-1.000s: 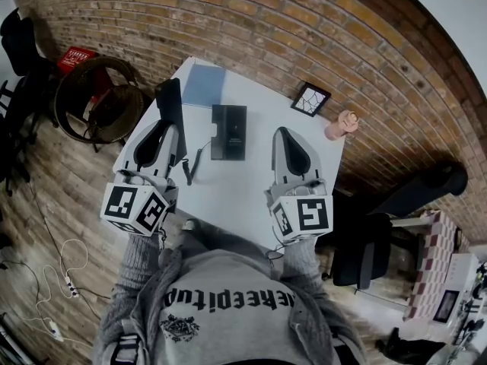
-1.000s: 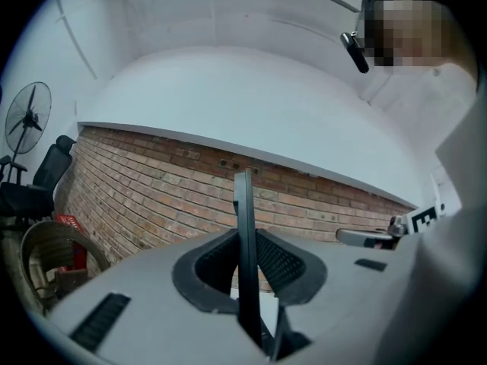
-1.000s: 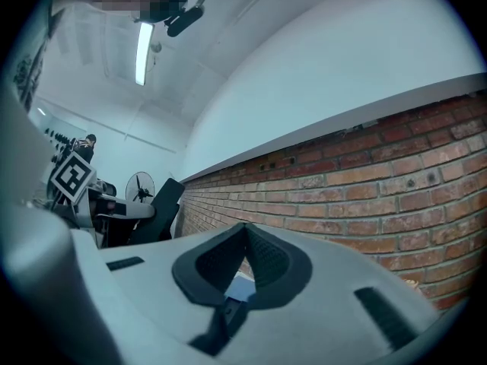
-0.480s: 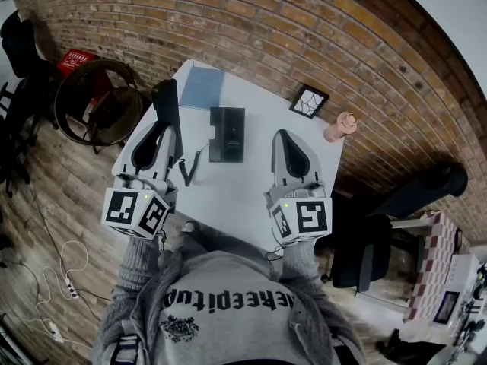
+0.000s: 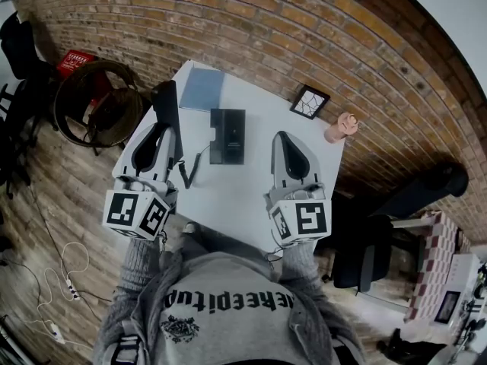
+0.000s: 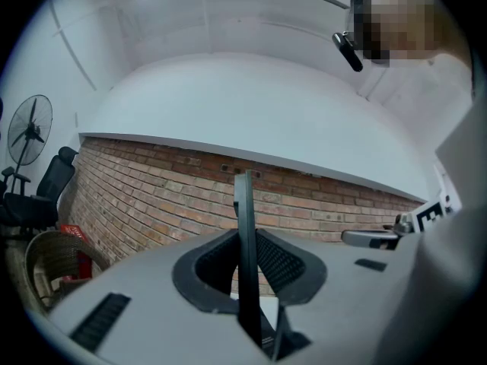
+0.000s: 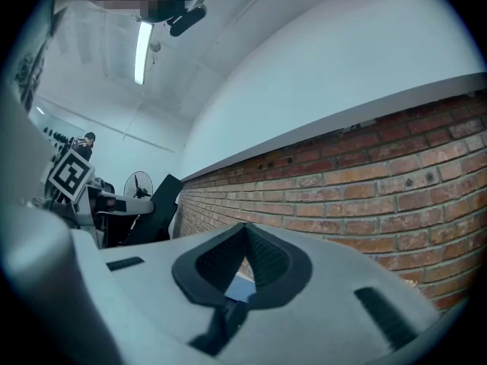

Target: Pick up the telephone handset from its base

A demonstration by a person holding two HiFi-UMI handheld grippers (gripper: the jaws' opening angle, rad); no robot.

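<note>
Looking down from the person's head, a white bench (image 5: 236, 192) stands against a brick wall (image 5: 304, 29). The left gripper (image 5: 161, 128) is clenched on the black telephone handset (image 5: 169, 109), which is lifted clear of its base (image 5: 228, 134) and held to the left of it. In the left gripper view the handset stands edge-on and upright between the two jaws, which press on its flat sides. A dark cord (image 5: 189, 167) hangs from the handset's near end and runs towards the base. The base lies flat near the middle of the bench, with no handset on it. The right gripper (image 5: 283, 135) hovers over the bench to the right of the base; its jaws are closed together at the tips with nothing between them. A blue pad (image 5: 202, 87) lies at the far left corner, and a small black picture frame (image 5: 310, 99) lies near the far right edge.
</note>
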